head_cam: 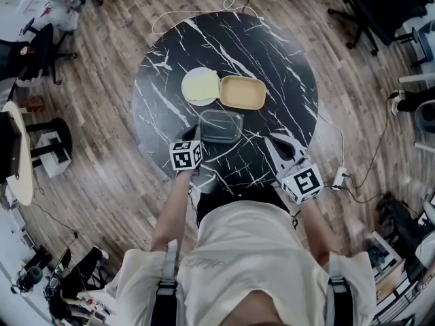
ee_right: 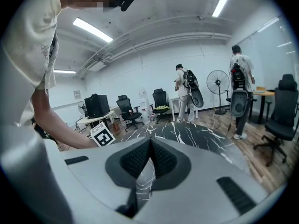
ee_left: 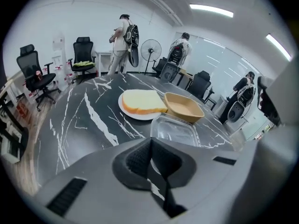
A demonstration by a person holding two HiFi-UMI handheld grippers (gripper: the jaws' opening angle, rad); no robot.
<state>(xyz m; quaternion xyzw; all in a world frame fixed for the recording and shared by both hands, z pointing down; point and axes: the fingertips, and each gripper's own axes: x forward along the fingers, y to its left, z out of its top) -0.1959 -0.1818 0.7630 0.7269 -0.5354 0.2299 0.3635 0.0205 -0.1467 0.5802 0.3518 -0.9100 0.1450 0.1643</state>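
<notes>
While left gripper (head_cam: 192, 133) fingers meet beside clear container (head_cam: 221, 125), right gripper (head_cam: 274, 141) empty.

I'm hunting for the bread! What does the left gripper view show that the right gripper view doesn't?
Only the left gripper view shows the bread slice on its white plate, the tan tray and the clear box just past the jaws. Only the right gripper view shows the person's arm and a marker cube. Both show the black marble table, a standing fan, office chairs and people with backpacks.
</notes>
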